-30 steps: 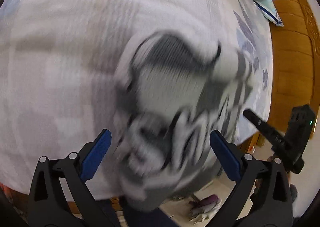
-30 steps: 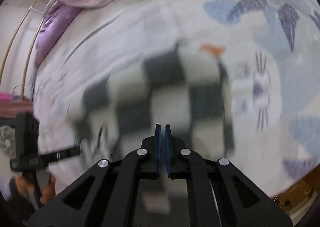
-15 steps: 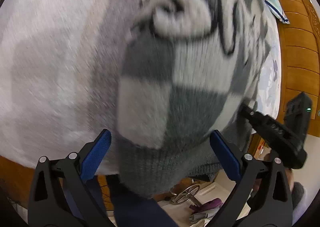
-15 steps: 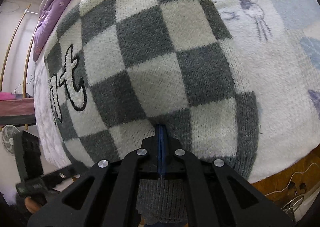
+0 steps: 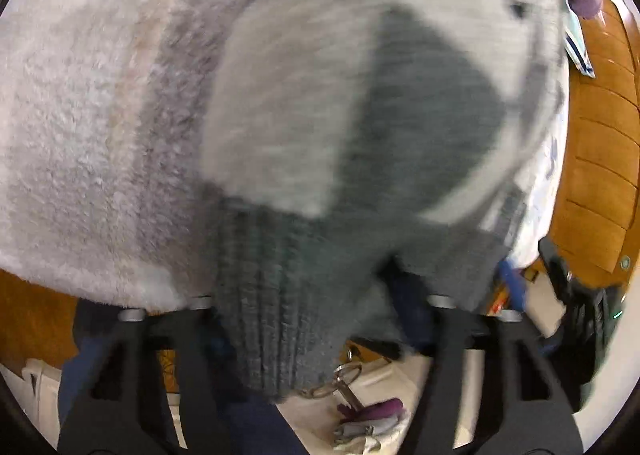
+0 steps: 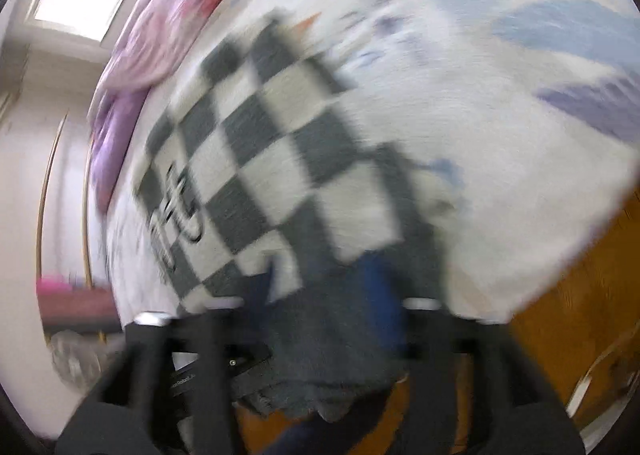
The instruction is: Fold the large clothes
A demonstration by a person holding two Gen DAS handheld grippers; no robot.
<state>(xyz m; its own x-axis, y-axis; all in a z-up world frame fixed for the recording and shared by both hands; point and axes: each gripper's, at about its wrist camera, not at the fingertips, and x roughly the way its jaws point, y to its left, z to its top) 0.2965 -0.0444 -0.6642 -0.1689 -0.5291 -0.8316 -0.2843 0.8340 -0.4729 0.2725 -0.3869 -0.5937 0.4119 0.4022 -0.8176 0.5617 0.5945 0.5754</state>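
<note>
**Sweater hem at the bed's edge**

On the bed [image 6: 500,159], the checkered sweater [image 6: 256,159] fills the frame's centre, its hem [image 5: 280,295] draping low. Your left tool [image 5: 304,295] is closing around it; your right tool [image 6: 320,295] is opening, hem between. Likely flattening; next, grip evenly.

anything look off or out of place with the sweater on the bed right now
Slightly. The checkered sweater is not fully on the bed: its dark ribbed hem droops over the near edge, toward the floor. No damage shows, though both views are blurred.
</note>
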